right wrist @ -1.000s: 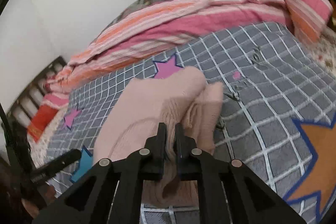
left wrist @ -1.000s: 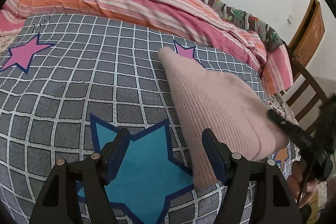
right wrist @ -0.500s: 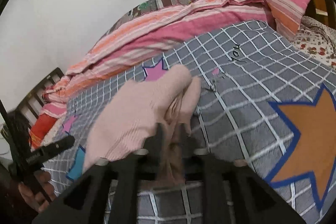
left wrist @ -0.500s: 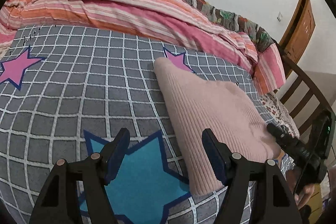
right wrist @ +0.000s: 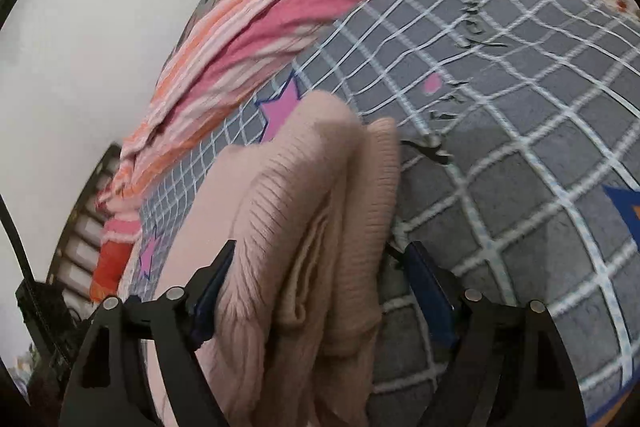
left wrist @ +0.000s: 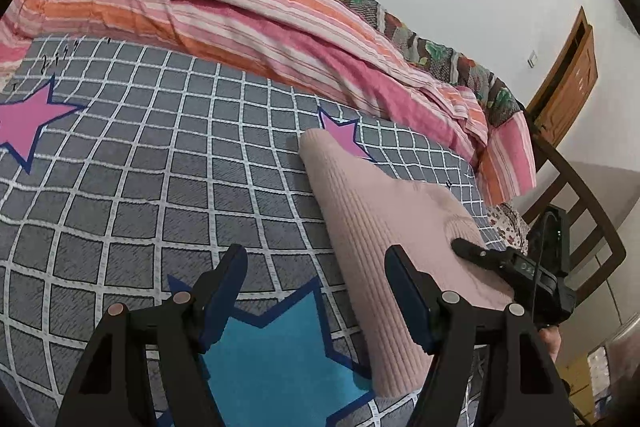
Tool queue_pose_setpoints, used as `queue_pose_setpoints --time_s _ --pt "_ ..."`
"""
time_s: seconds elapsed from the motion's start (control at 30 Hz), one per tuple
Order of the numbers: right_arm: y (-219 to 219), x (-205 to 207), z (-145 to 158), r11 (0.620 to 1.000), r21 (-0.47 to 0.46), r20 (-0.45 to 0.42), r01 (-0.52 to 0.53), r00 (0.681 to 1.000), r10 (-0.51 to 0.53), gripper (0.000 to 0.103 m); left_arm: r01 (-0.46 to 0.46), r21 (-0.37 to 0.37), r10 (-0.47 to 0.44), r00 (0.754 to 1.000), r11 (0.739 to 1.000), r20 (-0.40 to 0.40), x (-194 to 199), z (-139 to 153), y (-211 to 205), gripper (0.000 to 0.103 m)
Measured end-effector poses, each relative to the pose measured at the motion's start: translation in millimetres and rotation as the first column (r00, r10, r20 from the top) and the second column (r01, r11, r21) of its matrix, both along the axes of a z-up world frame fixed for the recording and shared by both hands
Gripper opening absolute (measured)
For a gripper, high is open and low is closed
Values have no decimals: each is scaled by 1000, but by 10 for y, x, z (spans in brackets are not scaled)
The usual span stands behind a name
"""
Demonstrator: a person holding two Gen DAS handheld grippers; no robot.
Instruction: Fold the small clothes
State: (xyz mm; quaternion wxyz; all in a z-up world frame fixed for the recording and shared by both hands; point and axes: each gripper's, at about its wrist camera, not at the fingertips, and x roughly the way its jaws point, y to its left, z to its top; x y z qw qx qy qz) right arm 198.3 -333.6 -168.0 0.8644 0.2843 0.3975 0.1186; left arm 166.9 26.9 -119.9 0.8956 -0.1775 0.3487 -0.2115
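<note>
While right jaws spread around ribbed pink knit (right wrist: pixel 304 227), left jaws gape empty.

Both wrist views angled down, close over bed (left wrist: pixel 120 187), sharing pink sweater (left wrist: pixel 372 219) from opposite sides
</note>
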Motion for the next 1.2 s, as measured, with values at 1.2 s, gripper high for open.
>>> queue_pose_setpoints --time_s 1.2 --pt "656 478 129 1000 -4 9 1 1000 -1 42 42 176 -41 999 983 -7 -120 -205 276 69"
